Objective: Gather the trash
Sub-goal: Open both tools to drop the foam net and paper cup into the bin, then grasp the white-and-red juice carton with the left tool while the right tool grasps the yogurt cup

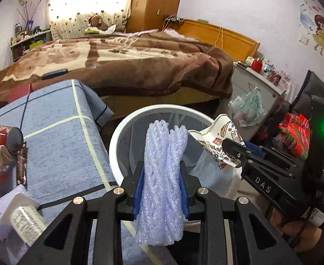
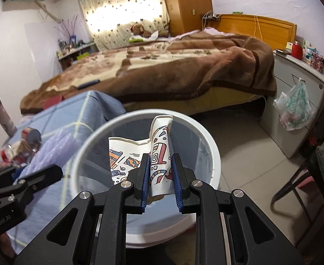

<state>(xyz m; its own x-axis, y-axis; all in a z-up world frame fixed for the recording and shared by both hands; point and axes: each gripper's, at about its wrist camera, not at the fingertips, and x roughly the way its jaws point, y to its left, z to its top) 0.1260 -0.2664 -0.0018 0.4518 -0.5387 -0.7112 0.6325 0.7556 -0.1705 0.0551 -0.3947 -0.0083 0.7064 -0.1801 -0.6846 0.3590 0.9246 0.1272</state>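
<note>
Left tongs grip bubble wrap, right tongs grip a crushed paper cup, both above the bin; neither dropped. Left of them, bench litter remains: can, wrappers.

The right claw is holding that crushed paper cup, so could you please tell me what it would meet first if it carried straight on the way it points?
Probably the inside of the round white waste bin: the right claw, shut on the crushed patterned paper cup, points down into its open mouth. Depth is uncertain.
</note>
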